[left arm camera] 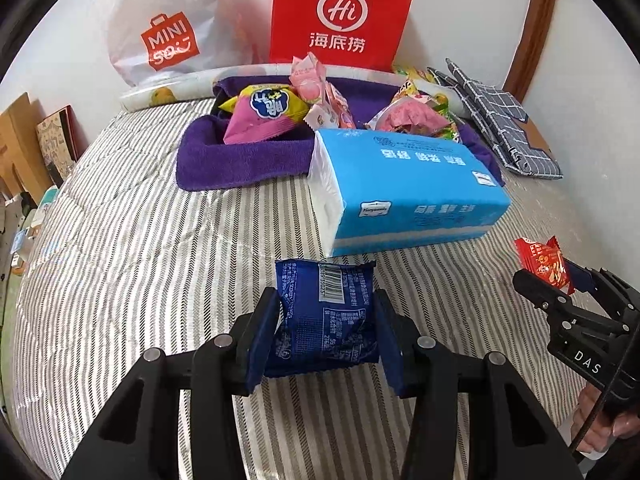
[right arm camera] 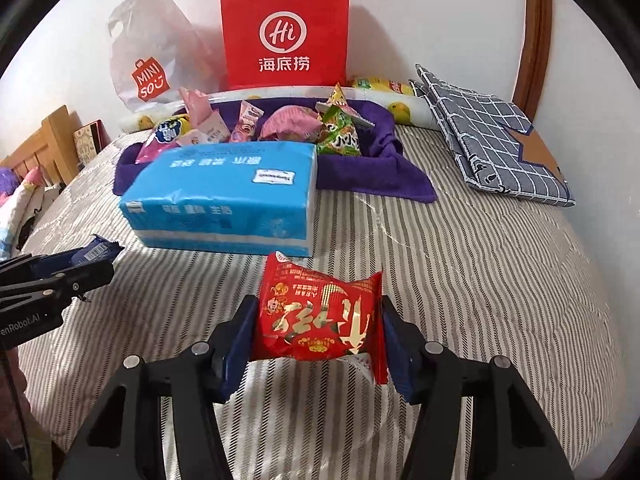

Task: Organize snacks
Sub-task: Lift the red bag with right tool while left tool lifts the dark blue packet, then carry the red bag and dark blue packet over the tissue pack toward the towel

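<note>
Striped bedding (left arm camera: 140, 240) covers the bed where everything lies, with a white wall behind.

Nearest, the left gripper (left arm camera: 326, 324) is clamped on a blue snack (left arm camera: 326, 316), its pads pressing both sides of the packet, which sits clear of the bedding. To its right the right gripper (right arm camera: 318, 328) is clamped on a red snack (right arm camera: 320, 316), also raised off the cover. In the left view a hand (left arm camera: 608, 428) shows at the right edge, holding the right gripper's handle.

Just beyond both packets lies a blue tissue pack (left arm camera: 404, 188), long side toward the grippers.

Behind it, touching its far side, sits a purple towel (left arm camera: 240, 160) with its edges turned up, holding a heap of snacks (left arm camera: 264, 114): a yellow and pink bag, pink packets and a green triangular one.

Farther right lies a folded checked cloth (right arm camera: 492, 144).

Against the wall stand a red paper bag (right arm camera: 284, 32) and, left of it, a white plastic bag (right arm camera: 148, 68), with a rolled fruit-print sheet (left arm camera: 160, 94) in front of them.
</note>
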`<state>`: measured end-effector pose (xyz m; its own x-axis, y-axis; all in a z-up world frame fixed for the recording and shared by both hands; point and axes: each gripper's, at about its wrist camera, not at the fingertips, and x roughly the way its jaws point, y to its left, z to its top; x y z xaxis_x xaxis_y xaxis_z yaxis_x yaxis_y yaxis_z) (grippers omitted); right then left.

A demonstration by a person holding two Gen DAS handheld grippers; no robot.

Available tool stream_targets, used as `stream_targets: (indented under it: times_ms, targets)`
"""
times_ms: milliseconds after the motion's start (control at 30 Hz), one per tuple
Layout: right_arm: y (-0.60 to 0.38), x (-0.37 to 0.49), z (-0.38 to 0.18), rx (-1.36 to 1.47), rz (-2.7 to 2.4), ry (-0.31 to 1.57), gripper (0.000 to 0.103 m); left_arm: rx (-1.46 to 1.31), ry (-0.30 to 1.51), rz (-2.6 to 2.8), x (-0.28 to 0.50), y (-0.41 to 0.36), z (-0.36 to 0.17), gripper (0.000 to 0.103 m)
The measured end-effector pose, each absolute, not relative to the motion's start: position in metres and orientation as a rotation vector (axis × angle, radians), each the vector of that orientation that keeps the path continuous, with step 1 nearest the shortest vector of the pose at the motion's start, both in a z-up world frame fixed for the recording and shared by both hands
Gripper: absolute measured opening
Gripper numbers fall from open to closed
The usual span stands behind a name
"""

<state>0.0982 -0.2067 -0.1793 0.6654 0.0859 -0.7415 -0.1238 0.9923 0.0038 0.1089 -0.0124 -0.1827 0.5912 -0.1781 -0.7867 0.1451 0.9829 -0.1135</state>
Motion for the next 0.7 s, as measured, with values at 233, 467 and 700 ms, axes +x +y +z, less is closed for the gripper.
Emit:
stream_targets:
  times_ms: [233,467,700]
  targets:
    - [-0.204,0.09,-0.159,-0.056,0.099,0.807,0.056,-0.084,0.925,-0.229,0.101,-0.012,-0.163,0.046]
    - [-0.204,0.086,-0.13,-0.056,0.1,0.768,0.056,-0.124,0.909,-0.281,0.097,-0.017,-0.138,0.046]
    - [-0.207,0.083,-0.111,-0.041,0.102,0.733,0.057,-0.119,0.908,-0.313,0.096,-0.026,-0.127,0.046]
